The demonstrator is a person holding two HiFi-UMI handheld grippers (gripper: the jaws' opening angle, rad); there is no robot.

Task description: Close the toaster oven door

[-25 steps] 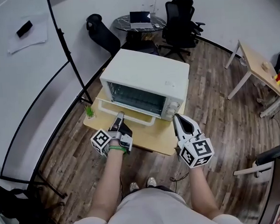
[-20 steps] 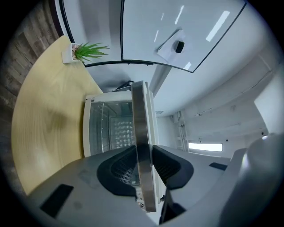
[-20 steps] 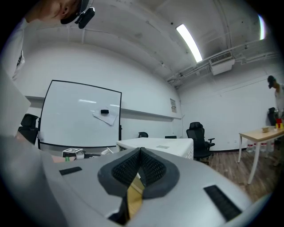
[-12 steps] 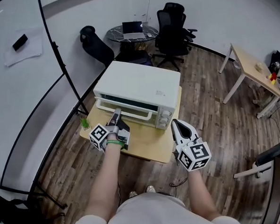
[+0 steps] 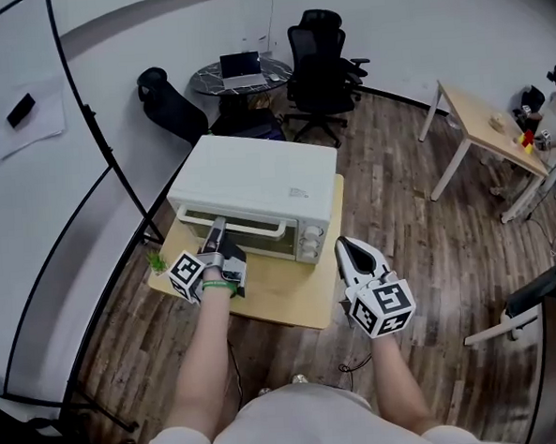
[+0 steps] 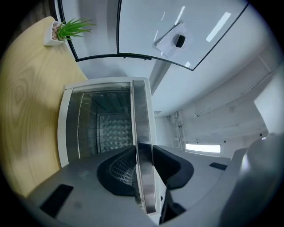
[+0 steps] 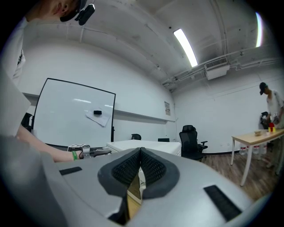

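Clamping left gripper point(image 5: 216, 232) on the handle point(image 6: 141, 124), door point(image 6: 100, 128) nearly shut, toaster oven point(image 5: 256, 175) sitting along the worktop's point(image 5: 283, 296) back edge. Hanging right gripper point(image 5: 353, 249) pinched empty off the right edge. Likely needing one final push.

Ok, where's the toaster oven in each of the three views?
Head view: toaster oven left of centre, on the wooden table.
Left gripper view: centre-left, tipped sideways, its handle gripped by the left tool.
Right gripper view: low centre, just above the right tool.
Shared landmark: the whiteboard.
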